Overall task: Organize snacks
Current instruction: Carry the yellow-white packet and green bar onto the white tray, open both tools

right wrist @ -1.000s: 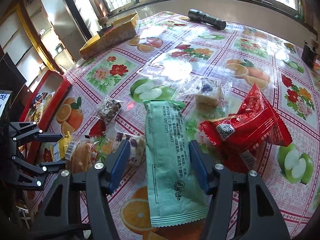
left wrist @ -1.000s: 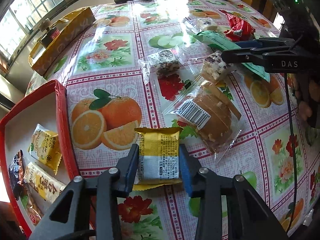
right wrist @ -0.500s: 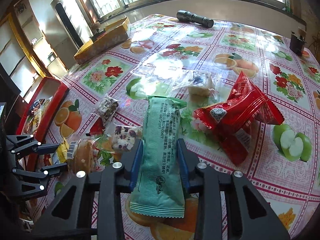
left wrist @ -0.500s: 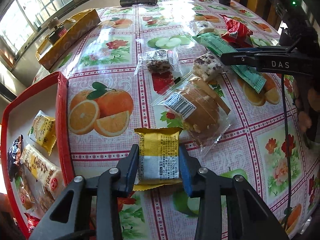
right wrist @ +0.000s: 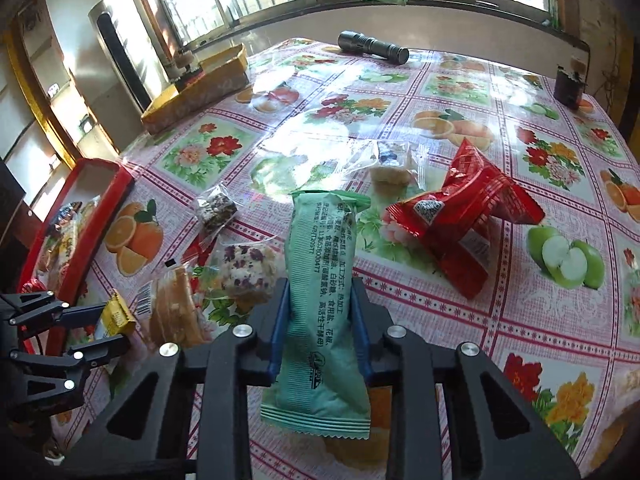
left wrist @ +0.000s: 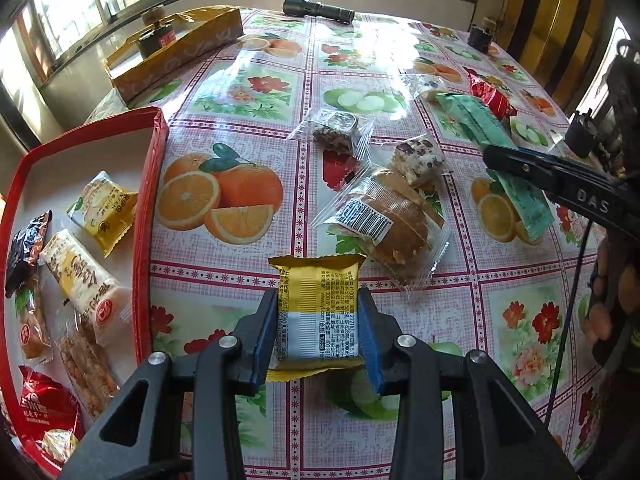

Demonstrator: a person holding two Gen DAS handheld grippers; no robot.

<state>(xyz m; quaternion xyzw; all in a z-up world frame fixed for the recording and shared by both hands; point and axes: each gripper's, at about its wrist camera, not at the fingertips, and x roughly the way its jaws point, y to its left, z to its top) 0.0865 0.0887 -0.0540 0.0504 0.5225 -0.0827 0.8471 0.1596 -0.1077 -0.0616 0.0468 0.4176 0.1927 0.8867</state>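
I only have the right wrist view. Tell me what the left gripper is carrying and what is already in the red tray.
Observer: The left gripper is shut on a yellow and white snack packet, with its printed back facing up.
Operator: Now the tray.
Observer: The red tray holds a yellow packet, a white and orange packet, a dark packet and a red packet. Its far end is bare.
Operator: Check my grip from that side.
Observer: Seen side on, the green packet sticks out past the right gripper at both ends.
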